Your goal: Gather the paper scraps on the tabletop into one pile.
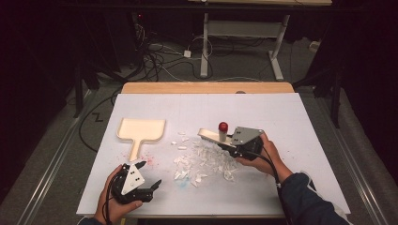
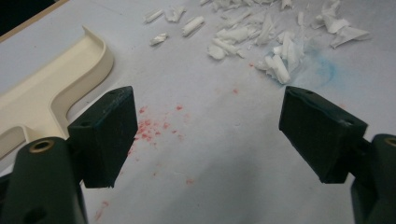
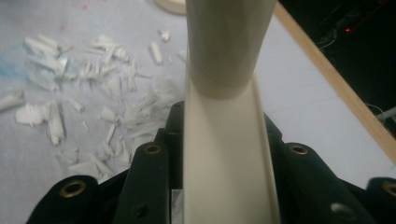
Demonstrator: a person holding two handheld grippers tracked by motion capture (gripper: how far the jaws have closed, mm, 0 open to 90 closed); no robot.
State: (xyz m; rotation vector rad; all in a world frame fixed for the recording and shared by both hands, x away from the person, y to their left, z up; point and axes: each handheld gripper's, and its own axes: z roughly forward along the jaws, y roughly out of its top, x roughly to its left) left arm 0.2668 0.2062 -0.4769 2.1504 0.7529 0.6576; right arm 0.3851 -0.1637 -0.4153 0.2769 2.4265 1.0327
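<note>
Black and blocky, the left gripper [image 1: 149,187] rests low at the near left of the white table [image 1: 281,112], its jaws spread wide with nothing between them; its flat rubbery pads [image 2: 109,135] frame bare tabletop speckled with faint red flecks. Just beyond them lies the cream plastic dustpan [image 1: 141,131], a shallow squared tray with a raised curved rim and a short flat handle pointing toward the person. To the right, the right gripper [image 1: 230,143] is clamped tight on the channel-shaped handle of a cream plastic brush [image 1: 211,136], a smooth, stiff piece that widens ahead of the jaws and carries a small round red knob [image 1: 223,126]. Beneath and just left of it sprawls a loose pile of torn white paper scraps [image 1: 202,161], curled and ragged, lying between the two grippers, well clear of the dustpan's mouth.
</note>
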